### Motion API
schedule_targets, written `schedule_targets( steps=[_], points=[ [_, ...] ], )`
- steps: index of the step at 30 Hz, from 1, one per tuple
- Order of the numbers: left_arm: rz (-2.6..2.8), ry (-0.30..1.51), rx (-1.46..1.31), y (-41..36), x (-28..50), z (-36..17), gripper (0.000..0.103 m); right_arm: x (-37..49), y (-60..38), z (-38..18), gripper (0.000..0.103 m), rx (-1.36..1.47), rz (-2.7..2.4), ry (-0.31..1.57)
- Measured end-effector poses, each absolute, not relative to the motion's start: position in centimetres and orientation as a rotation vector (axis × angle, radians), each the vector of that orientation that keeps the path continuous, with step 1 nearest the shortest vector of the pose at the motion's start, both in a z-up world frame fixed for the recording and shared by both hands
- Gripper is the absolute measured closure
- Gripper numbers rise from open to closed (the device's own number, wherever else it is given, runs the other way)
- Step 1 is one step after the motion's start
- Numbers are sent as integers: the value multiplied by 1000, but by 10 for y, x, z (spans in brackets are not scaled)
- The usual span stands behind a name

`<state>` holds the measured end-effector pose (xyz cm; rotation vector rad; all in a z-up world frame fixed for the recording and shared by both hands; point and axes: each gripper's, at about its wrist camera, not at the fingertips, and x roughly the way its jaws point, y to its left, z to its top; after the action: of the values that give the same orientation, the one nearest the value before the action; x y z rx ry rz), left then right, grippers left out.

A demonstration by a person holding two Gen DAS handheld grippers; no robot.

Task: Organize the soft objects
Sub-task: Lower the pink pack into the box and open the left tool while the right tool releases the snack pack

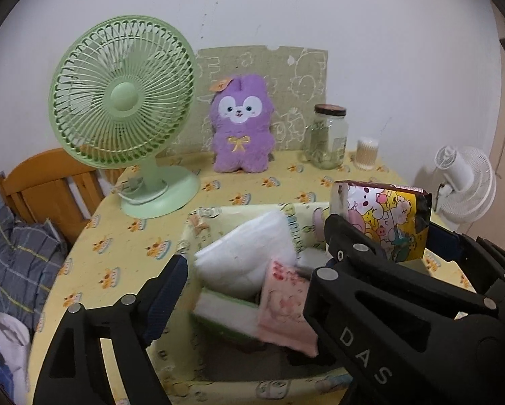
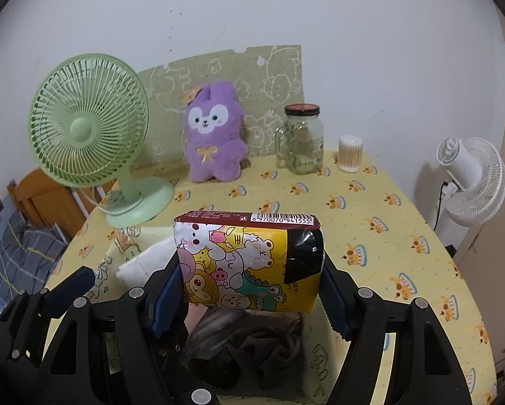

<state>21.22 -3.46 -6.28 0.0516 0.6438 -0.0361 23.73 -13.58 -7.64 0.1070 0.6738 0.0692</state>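
looking down past my fingers, i cannot see the bottom of the box (image 1: 198, 226), because soft things fill it and my own black arms cover the near part. the dark cloth (image 2: 252, 347) deep in the box is hard to make out. the pink cloth (image 1: 286, 307) is blurry, and its lower corner hides behind my right gripper's arm. the bed (image 1: 12, 256) on the left is cut off at the edge.

my right gripper (image 2: 249, 290) is squeezing the tissue pack (image 2: 249, 263) from both sides, one blue pad (image 2: 168, 293) pressed on each end. the pack is up in the air over the box, not touching the table (image 2: 370, 209).

my left gripper (image 1: 252, 256) is wide open and holds nothing. one finger (image 1: 166, 297) is at the left side of the box, near the white folded cloth (image 1: 249, 253).

at the back of the table stand the green fan (image 1: 124, 94), the purple bunny (image 1: 240, 125), a glass jar (image 1: 326, 138) and a tub of cotton swabs (image 1: 365, 153).
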Motion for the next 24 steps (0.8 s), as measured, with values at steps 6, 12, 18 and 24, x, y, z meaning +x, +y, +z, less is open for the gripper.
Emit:
schedule_targets(
  steps=[6,12,18,24],
  points=[
    [-4,670,48,-23,216,-67,12,243,-122,-81,27,84,95,687],
    [0,699,33,-19,224,-76,9,251,-119,-90,23,91,107,714],
    [-8,710,17,-19,225,-78,9,254,-118,-94,11,93,115,734],
    [-18,695,12,-22,217,-70,7,245,-121,-86,7,97,103,716]
  ],
)
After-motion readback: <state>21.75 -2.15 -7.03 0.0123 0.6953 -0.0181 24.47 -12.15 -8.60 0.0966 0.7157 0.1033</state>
